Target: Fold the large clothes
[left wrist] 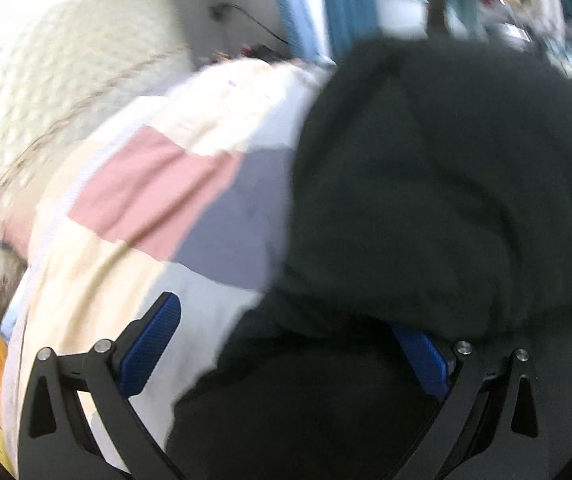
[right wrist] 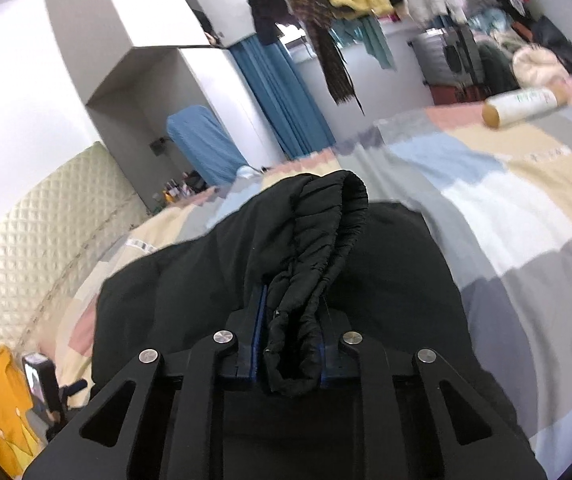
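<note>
The right gripper, at the bottom centre of the right wrist view, is clenched on a gathered, elasticated hem or cuff of the black garment; the bunched band rises between the blue pads and curls over toward the middle of the frame. The left gripper, at the bottom of the left wrist view, stands wide apart and released: its left pad is bare over the quilt, while the right pad is half hidden under black cloth that lies across the gap without being pinched.

Judging by this, the fold is under way but not finished. One edge is lifted and held by the right gripper, and the body of the garment lies heaped, not flat, so at least one fold looks left to lay down and smooth. How many folds are already in I cannot tell, since the dark cloth shows few edges and the left wrist view is blurred.

The garment is a thick, matte black piece, probably a padded jacket or trousers, with soft rounded bulges and a ruched band. It lies on the patchwork quilt of a bed, filling the lower centre of the right wrist view and the right half of the left wrist view.

Farther out, a cream bottle lies on the quilt at upper right, well apart from the garment, and a quilted headboard stands at left.
</note>
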A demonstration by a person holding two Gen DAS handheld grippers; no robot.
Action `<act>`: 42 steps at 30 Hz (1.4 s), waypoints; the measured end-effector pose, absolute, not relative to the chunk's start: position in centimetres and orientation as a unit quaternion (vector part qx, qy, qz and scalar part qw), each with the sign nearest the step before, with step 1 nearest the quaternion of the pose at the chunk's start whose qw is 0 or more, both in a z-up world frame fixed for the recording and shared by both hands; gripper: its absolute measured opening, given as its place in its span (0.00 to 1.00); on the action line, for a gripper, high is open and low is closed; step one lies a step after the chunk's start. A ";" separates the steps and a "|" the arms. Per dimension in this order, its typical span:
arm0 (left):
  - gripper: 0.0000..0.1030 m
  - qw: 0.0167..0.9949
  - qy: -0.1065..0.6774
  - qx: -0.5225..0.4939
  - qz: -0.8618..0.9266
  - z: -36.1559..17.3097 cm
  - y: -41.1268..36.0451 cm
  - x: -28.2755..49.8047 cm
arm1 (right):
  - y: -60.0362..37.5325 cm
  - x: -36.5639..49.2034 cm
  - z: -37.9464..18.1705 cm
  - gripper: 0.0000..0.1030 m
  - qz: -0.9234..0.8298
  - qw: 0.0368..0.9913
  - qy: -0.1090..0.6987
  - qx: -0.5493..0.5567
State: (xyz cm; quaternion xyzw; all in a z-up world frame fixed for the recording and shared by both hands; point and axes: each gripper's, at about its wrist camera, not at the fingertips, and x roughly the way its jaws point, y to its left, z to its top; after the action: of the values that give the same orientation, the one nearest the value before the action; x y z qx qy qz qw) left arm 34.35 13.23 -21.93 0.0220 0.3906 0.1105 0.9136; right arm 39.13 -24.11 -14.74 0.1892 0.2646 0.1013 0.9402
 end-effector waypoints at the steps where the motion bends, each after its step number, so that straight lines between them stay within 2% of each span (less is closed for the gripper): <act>1: 1.00 0.917 0.379 0.002 0.120 -21.4 14.1 34.2 | -23.9 38.9 -14.2 0.17 0.106 0.942 0.257 0.188; 8: 1.00 0.925 0.322 -0.133 0.151 -19.2 20.4 32.5 | -20.7 38.9 -11.1 0.16 0.138 0.949 0.233 0.158; 12: 1.00 0.913 0.330 -0.182 0.154 -19.9 22.1 33.2 | -18.2 40.4 -10.9 0.15 0.131 0.954 0.243 0.119; 22: 1.00 0.914 0.343 -0.174 0.131 -20.1 20.7 33.5 | -18.7 45.1 -18.8 0.15 0.045 0.934 0.347 0.072; 31: 1.00 0.909 0.363 -0.157 0.129 -21.5 20.1 34.8 | -18.6 46.6 -22.5 0.16 0.044 0.928 0.368 0.032; 35: 1.00 0.908 0.363 -0.159 0.136 -21.3 20.1 34.6 | -19.2 46.0 -22.3 0.17 0.051 0.926 0.370 0.060; 38: 1.00 0.907 0.364 -0.163 0.133 -21.1 20.3 34.4 | -19.7 44.5 -20.9 0.27 0.056 0.928 0.366 0.052; 41: 1.00 0.906 0.368 -0.159 0.132 -21.1 20.3 34.5 | -20.2 42.0 -19.8 0.41 0.065 0.931 0.359 0.025; 42: 1.00 0.906 0.371 -0.159 0.131 -21.0 20.3 34.5 | -20.7 41.0 -19.5 0.58 0.061 0.933 0.354 0.019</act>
State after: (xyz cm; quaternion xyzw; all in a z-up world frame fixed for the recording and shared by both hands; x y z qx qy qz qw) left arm 34.46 20.27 -21.02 -0.1587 0.3710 0.1309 0.9056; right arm 40.98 -20.66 -19.46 0.0187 0.3541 0.0609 0.9330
